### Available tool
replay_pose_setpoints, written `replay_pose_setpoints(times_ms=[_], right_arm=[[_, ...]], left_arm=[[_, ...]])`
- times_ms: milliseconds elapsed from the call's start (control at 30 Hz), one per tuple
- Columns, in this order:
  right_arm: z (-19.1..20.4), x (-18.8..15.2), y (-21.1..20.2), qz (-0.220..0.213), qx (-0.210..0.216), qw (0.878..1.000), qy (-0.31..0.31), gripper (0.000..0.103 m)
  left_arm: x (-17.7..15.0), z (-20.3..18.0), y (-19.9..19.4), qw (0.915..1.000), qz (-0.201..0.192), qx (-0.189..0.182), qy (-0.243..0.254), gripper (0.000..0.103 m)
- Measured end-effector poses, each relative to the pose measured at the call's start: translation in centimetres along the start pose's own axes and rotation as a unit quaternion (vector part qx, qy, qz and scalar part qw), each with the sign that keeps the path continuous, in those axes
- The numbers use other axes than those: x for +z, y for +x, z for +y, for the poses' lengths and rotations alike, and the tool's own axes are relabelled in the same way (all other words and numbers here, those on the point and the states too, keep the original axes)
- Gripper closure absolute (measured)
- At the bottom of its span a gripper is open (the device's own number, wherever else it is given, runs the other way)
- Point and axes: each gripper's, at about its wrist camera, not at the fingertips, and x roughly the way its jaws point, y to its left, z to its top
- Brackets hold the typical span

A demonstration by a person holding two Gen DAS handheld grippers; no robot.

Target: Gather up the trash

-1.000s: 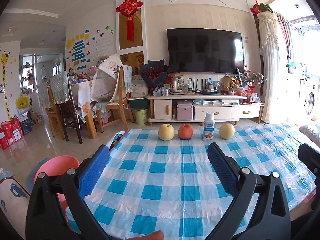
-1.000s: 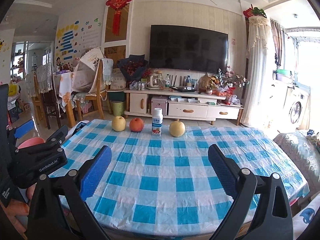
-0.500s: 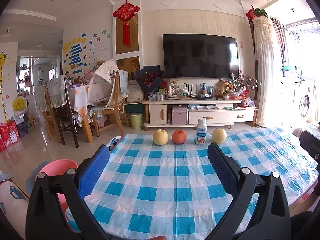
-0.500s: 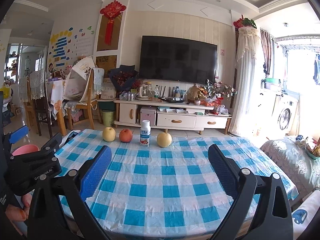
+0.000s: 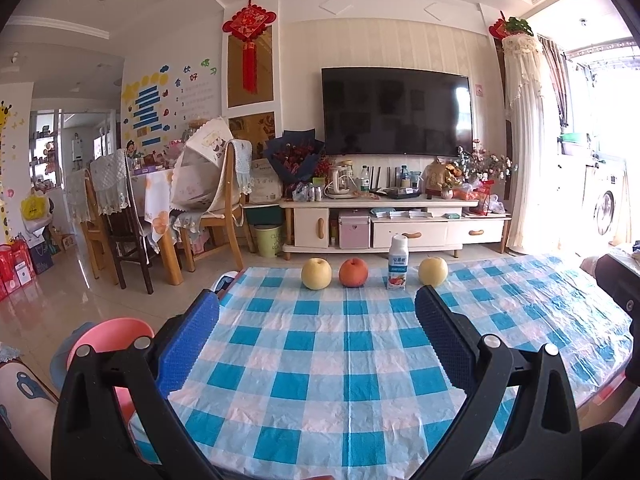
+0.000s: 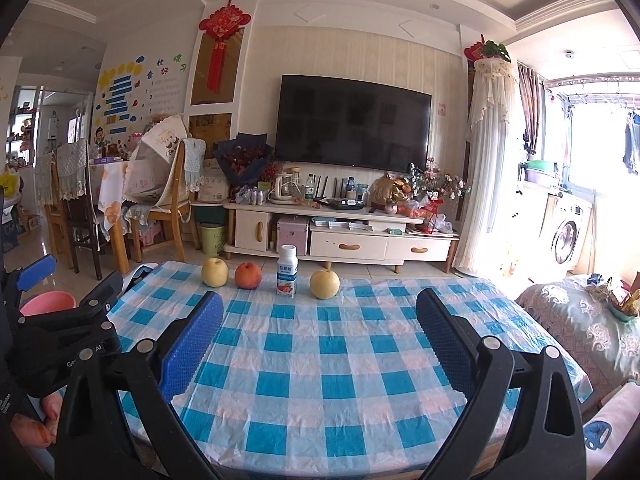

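1. You are holding the left gripper [image 5: 316, 312] over the near edge of the table [image 5: 320, 364], jaws spread wide and gripping nothing; the blue pads [image 5: 188, 344] are framing the checked cloth, probably so that the whole far row is lying in your sight.
2. You are holding the right gripper [image 6: 320, 312] likewise over the near edge, jaws spread and empty, level with its partner; the left tool is showing at the left margin of the right wrist view.
3. The milk bottle [image 5: 397, 263] is standing upright at the far edge of the table, capped, third in a line. It is likely the only piece of trash here, though whether it is empty cannot be told.
4. Three fruits are flanking it: a yellow pear [image 5: 316, 273] toward the far left corner, a red apple [image 5: 353, 272] beside it, and a second pear [image 5: 432, 271] on the bottle's right. All are standing apart from one another, leaving room for fingers around the bottle.
5. A pink bin [image 5: 110, 336] is sitting below the table's left edge, presumably the receptacle, which is favouring a left-hand drop.
6. Nothing is being grasped yet; the reach to the far edge is not begun.
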Motion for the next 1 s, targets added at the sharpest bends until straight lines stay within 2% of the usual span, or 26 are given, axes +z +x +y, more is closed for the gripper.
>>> replay_pose_setpoints(times_ms=[567,1000], right_arm=[[0.1,-0.6,0.9,0.003,0.000,1.000,-0.007,0.007],[0.4,-2.0,4.5,0.024,0.009,1.000,-0.011,0.007]], left_arm=[[-0.7,0.0,1.0,0.9999,0.009,-0.007,-0.003,0.004],[-2.0,0.1,3.7,0.9994,0.034,-0.004,0.002,0.004]])
